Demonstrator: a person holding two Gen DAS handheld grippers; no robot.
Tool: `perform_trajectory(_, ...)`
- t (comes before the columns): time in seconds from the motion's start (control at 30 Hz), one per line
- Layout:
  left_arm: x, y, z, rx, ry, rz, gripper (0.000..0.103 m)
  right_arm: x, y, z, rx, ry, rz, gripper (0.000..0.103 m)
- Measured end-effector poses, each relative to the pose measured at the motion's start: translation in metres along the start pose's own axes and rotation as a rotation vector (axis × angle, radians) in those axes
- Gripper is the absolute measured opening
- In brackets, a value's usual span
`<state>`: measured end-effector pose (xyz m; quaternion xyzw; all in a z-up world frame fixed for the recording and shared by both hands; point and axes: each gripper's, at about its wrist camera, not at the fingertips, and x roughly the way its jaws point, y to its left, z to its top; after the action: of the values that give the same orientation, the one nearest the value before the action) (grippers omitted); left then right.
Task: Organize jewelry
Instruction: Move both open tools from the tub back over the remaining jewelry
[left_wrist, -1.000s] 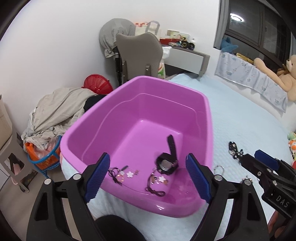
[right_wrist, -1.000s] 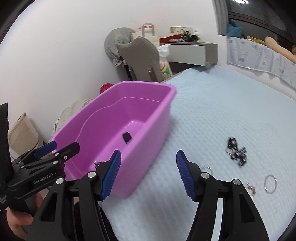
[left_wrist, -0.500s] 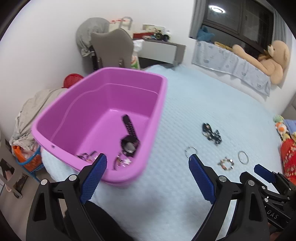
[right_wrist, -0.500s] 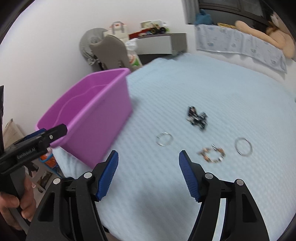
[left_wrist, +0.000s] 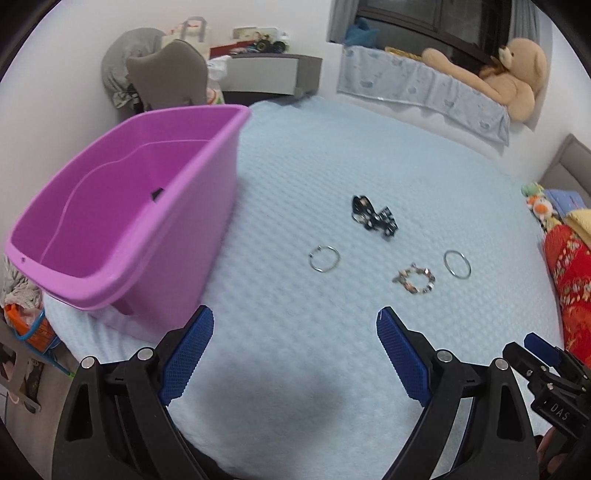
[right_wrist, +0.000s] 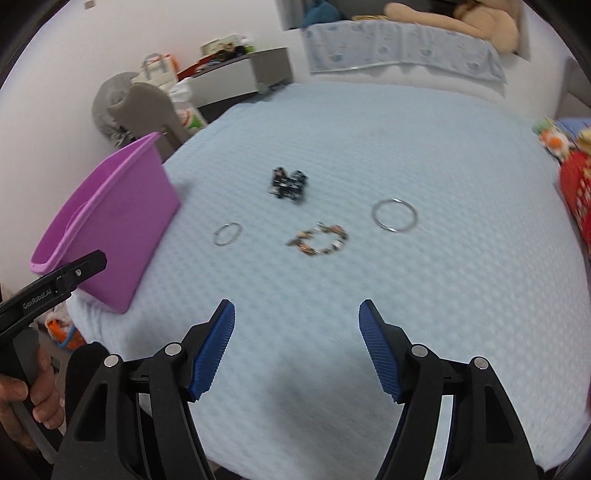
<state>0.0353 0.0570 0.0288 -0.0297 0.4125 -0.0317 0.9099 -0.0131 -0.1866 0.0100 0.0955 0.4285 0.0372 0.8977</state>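
Observation:
A purple plastic tub (left_wrist: 122, 221) (right_wrist: 110, 218) stands on the light blue bed at the left; only a dark strap tip (left_wrist: 157, 192) shows inside it. On the bed lie a black beaded piece (left_wrist: 373, 218) (right_wrist: 290, 184), a small silver ring (left_wrist: 324, 259) (right_wrist: 227, 233), a brown beaded bracelet (left_wrist: 415, 278) (right_wrist: 319, 240) and a larger silver ring (left_wrist: 457, 264) (right_wrist: 394, 215). My left gripper (left_wrist: 295, 350) is open and empty, short of the jewelry. My right gripper (right_wrist: 297, 343) is open and empty, just before the bracelet.
A teddy bear (left_wrist: 513, 77) lies on the padded ledge at the back. A grey chair (left_wrist: 166, 77) and a desk (left_wrist: 266, 74) stand behind the tub. Red fabric and toys (left_wrist: 569, 266) lie at the bed's right edge. A laundry basket (left_wrist: 26, 325) sits on the floor at left.
Both grippers have swung right, away from the tub and toward the loose jewelry on the bed. The watch inside the tub has dropped out of sight behind its wall.

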Motion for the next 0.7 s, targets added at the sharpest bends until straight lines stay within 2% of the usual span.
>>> perform_trajectory(0.33,0.025,-0.029,-0.016,0.054,0.033,0.0,0.088,0.008,-0.04,-0.018,0.071,-0.011,-0.029,0.067)
perform_trajectory(0.47,0.034,-0.036,-0.024,0.063,0.068,-0.007,0.088,0.015,-0.048,-0.024,0.086,0.004,-0.024,0.067)
perform_trajectory(0.7,0.044,-0.036,-0.032,0.074,0.083,-0.006,0.088,0.02,-0.052,-0.028,0.102,0.002,-0.018,0.067)
